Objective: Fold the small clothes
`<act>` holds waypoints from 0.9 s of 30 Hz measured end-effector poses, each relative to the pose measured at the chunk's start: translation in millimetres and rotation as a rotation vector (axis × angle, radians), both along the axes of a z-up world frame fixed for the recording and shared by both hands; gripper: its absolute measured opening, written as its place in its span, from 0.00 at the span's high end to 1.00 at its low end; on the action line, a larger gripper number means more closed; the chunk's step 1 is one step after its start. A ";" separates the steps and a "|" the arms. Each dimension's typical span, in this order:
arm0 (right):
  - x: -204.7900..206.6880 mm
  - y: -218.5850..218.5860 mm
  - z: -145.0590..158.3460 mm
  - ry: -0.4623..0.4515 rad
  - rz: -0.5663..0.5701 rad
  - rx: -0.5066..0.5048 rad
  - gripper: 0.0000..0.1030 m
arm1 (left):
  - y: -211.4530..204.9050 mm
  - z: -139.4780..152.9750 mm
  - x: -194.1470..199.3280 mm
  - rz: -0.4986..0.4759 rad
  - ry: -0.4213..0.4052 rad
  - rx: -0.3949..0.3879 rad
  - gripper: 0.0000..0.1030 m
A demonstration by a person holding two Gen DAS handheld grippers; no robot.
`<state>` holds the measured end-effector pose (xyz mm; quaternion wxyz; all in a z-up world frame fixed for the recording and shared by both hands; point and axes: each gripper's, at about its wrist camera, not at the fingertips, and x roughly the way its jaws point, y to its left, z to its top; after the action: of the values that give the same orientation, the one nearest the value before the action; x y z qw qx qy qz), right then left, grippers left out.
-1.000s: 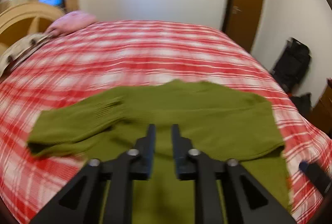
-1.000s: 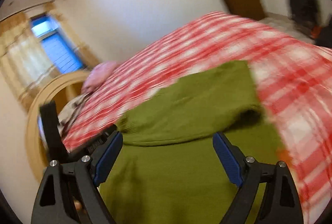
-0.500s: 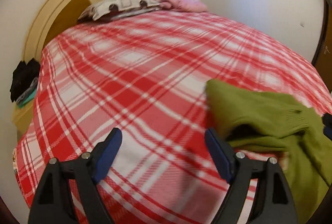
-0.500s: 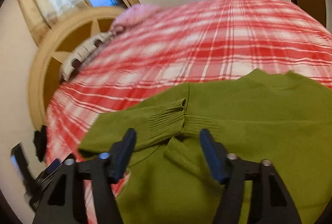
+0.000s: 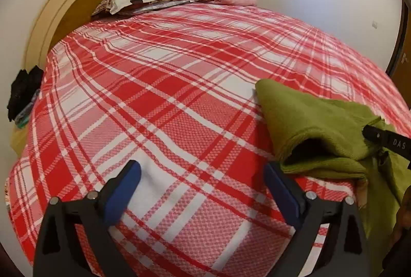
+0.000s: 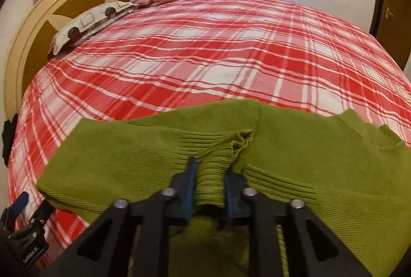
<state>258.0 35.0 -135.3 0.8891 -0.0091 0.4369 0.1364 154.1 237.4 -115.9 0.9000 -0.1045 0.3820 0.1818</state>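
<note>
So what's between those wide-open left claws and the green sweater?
Only bare plaid bedspread, seen in the left wrist view; the left gripper, opening, holds nothing, and the sweater lies beside it.

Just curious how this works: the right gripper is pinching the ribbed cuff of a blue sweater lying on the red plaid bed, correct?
Nearly. The sweater is olive green, not blue; only the gripper pads are blue. The right wrist view shows the right gripper closing on its ribbed cuff, on the red plaid bed.

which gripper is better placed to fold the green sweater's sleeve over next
Right. The right gripper is closing on the ribbed cuff of the green sweater, fabric bunched between its fingers. The left gripper is opening over bare plaid bedspread, the sweater off to its side.
</note>
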 end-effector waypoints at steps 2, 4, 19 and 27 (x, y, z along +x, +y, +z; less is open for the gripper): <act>-9.3 1.6 15.7 -0.041 0.008 0.024 0.90 | 2.2 0.2 -1.1 -0.004 -0.014 -0.020 0.03; -21.5 2.1 40.1 -0.090 0.030 0.062 0.90 | 4.5 0.6 -2.7 -0.005 -0.028 -0.039 0.03; -115.2 -157.5 171.4 -0.333 -0.133 0.134 0.90 | 1.6 -1.3 1.2 -0.002 0.007 -0.010 0.03; -142.0 -254.1 80.1 -0.170 -0.329 0.053 0.90 | -1.6 -2.2 2.3 0.002 0.020 0.012 0.03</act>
<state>116.0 -219.1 -55.1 0.9331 0.0744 0.3519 -0.0006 156.4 235.8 -118.1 0.8966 -0.0978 0.3898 0.1862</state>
